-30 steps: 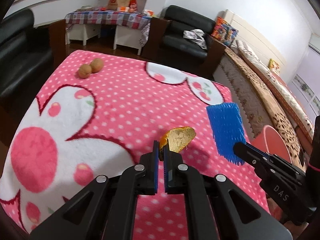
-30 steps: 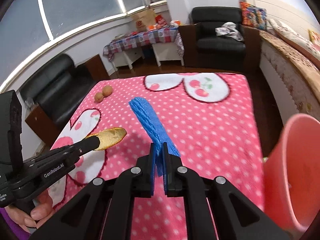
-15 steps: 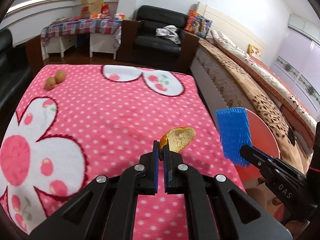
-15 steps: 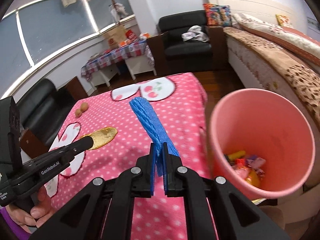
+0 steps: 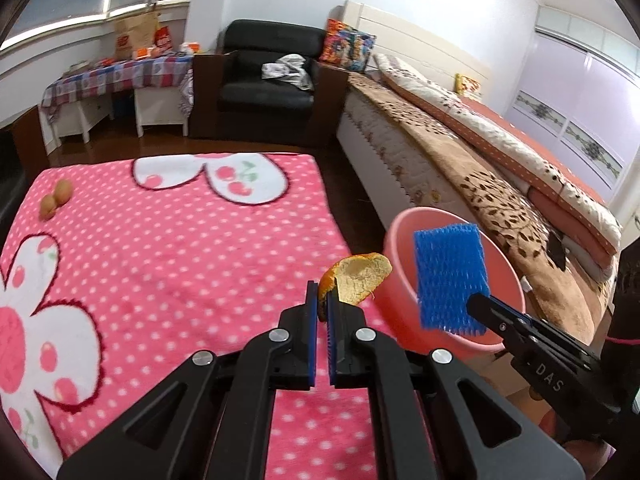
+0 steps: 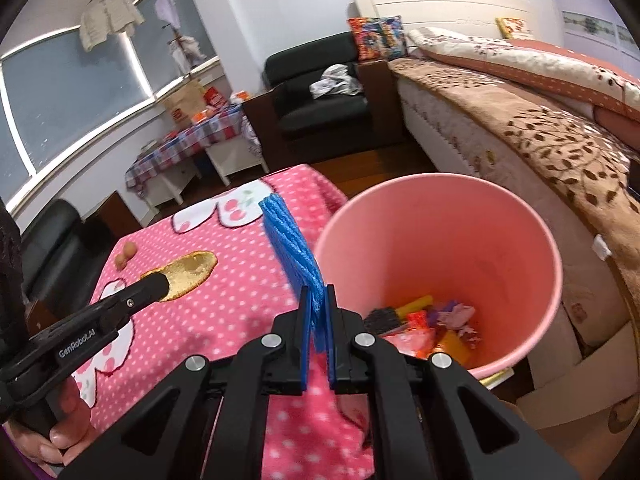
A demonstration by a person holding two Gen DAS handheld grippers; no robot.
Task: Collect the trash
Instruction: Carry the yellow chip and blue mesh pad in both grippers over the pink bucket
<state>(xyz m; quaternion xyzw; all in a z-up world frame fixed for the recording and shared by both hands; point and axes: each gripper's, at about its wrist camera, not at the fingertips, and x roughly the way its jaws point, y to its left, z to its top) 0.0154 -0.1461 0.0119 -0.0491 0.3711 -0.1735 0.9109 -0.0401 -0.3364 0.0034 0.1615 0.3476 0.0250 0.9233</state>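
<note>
My left gripper (image 5: 321, 304) is shut on an orange peel (image 5: 360, 276), held above the pink blanket near its right edge; it also shows in the right wrist view (image 6: 188, 269). My right gripper (image 6: 318, 300) is shut on a blue foam net (image 6: 294, 246), held beside the rim of the pink bucket (image 6: 492, 196). In the left wrist view the net (image 5: 450, 276) hangs in front of the bucket (image 5: 400, 224). Several colourful wrappers (image 6: 424, 326) lie in the bucket's bottom.
The pink polka-dot blanket (image 5: 168, 248) covers a table. Two walnuts (image 5: 56, 198) lie at its far left. A bed (image 5: 460, 152) runs along the right, close behind the bucket. A black armchair (image 5: 268, 84) and a small cluttered table (image 5: 116, 76) stand at the back.
Both grippers have swung right with their loads, off the middle of the blanket toward the pink bucket. The bucket now fills the right wrist view, and its contents show.
</note>
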